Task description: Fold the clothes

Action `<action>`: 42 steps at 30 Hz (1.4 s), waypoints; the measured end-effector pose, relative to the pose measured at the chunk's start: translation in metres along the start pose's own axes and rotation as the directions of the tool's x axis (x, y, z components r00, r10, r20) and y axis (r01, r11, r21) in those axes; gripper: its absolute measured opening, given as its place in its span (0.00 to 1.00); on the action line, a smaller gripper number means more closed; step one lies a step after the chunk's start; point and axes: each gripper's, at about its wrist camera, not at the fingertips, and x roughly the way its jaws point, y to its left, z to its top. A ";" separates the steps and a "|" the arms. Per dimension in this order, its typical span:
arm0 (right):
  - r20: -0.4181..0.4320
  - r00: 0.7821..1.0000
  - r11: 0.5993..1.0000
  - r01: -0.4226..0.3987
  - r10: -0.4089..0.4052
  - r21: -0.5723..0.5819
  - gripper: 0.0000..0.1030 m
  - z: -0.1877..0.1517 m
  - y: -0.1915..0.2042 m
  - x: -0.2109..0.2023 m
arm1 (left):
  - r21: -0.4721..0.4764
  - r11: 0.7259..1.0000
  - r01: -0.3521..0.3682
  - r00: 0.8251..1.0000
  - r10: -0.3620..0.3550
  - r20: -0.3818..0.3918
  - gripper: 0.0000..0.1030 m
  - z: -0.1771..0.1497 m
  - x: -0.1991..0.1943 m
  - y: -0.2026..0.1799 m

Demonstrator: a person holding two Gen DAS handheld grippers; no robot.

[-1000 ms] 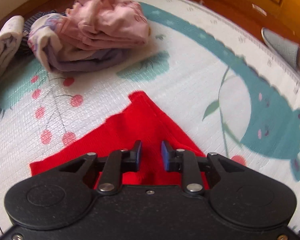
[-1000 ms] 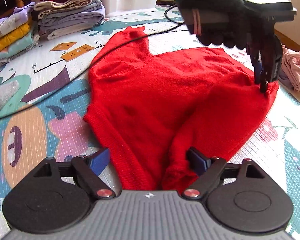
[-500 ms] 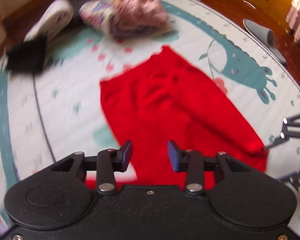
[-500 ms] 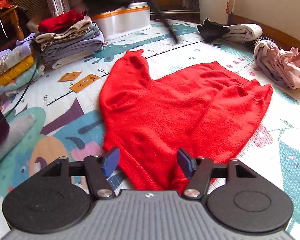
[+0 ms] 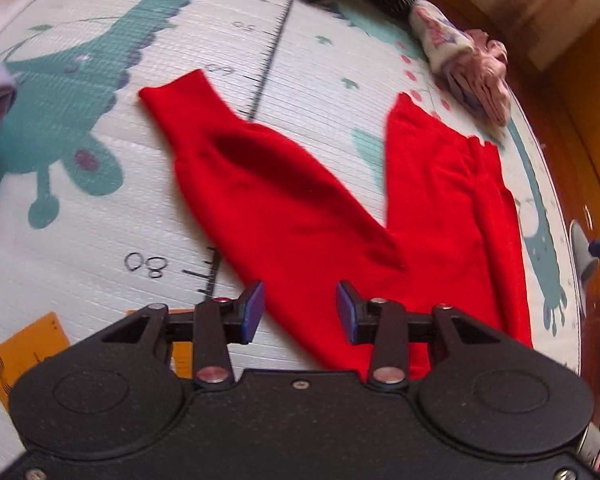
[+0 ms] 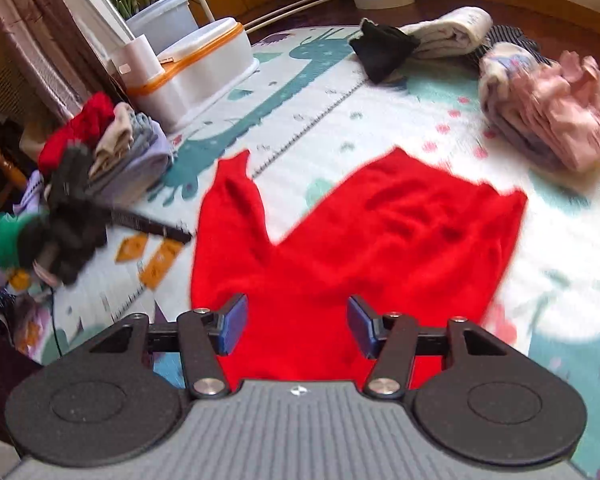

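**On the play mat, a red sweater lies spread with both grippers above it**

Across the printed play mat (image 6: 340, 92) the red sweater (image 6: 380, 240) lies flat, one sleeve (image 5: 220, 148) stretched away from the body towards the ruler marking. Neither gripper has hold of it. The left gripper (image 5: 300, 308) hangs over the sleeve's base, its jaws parted with nothing pinched between them. The right gripper (image 6: 292, 324) hangs over the near edge of the sweater; its jaws have just been closing, yet they stand apart and grasp nothing. A gloved hand (image 6: 60, 236) holds the left gripper at the mat's left side. A pink crumpled garment (image 6: 560, 120) sits beyond the sweater, folded clothes (image 6: 120, 148) are stacked left, beside a white storage box (image 6: 204, 64).
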 end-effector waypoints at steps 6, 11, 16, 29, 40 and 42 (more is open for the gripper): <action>-0.080 0.997 0.998 0.011 -0.006 0.057 0.55 0.060 0.003 0.035 | -0.144 0.989 0.031 0.993 -0.014 0.115 0.36 0.010 -0.003 0.037; -0.093 0.995 0.983 -0.001 0.019 0.185 0.55 0.086 0.004 0.073 | -0.242 0.968 0.066 0.984 -0.024 0.174 0.36 0.019 0.006 0.065; -0.059 0.996 0.962 -0.049 0.067 0.269 0.55 0.089 0.016 0.101 | -0.337 0.935 0.114 0.978 -0.046 0.202 0.36 0.019 0.019 0.080; -0.076 0.986 0.946 -0.118 0.147 0.302 0.55 0.070 0.029 0.137 | -0.423 0.877 0.229 0.954 -0.116 0.276 0.13 0.022 0.037 0.106; -0.034 0.984 0.919 -0.152 0.176 0.365 0.55 0.075 0.030 0.149 | -0.126 0.987 0.096 0.950 -0.053 0.308 0.01 0.037 0.012 0.039; -0.011 0.983 0.909 -0.165 0.183 0.384 0.55 0.080 0.031 0.152 | -0.021 0.998 0.059 0.948 -0.050 0.314 0.01 0.039 0.011 0.016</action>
